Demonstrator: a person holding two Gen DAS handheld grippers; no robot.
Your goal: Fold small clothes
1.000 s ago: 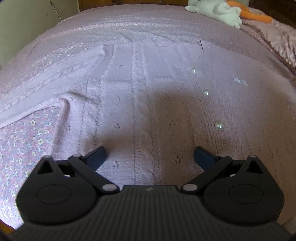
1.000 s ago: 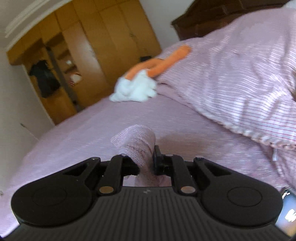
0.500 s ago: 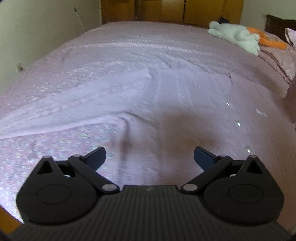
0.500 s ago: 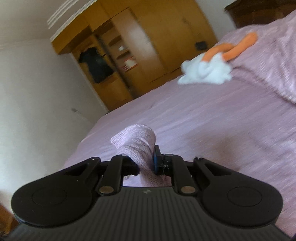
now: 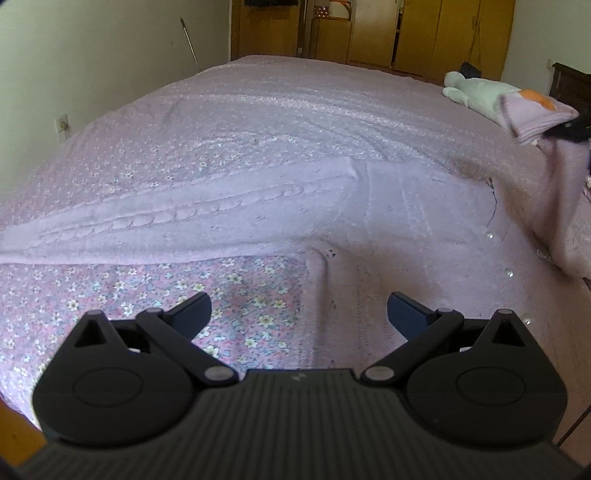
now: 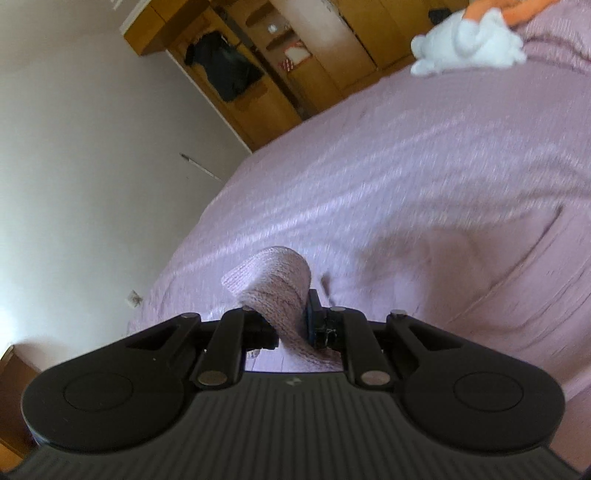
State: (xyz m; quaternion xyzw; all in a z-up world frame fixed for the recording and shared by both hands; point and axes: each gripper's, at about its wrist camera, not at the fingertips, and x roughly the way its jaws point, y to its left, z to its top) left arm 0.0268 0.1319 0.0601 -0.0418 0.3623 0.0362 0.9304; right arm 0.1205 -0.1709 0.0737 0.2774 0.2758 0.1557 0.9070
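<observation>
A pale pink knitted cardigan (image 5: 369, 221) lies flat on the bed, one sleeve (image 5: 147, 221) stretched out to the left and pearl buttons (image 5: 509, 273) along its right edge. My left gripper (image 5: 299, 314) hovers open over the cardigan's near hem, nothing between its fingers. My right gripper (image 6: 291, 325) is shut on the cuff of the other sleeve (image 6: 273, 280), which curls up above the pads. In the left wrist view that lifted sleeve (image 5: 532, 118) hangs at the upper right, with the right gripper (image 5: 569, 127) partly cut off by the frame's edge.
A floral pink bedspread (image 5: 147, 295) covers the bed. A white and orange plush toy (image 5: 476, 92) (image 6: 465, 40) lies at the far right. Wooden wardrobes (image 5: 369, 29) (image 6: 295, 74) stand beyond the bed; a pale wall (image 5: 92, 55) runs along the left.
My right gripper has swung left across the bed, carrying the sleeve cuff. My left gripper has drawn back and risen, so the left sleeve and more bed show.
</observation>
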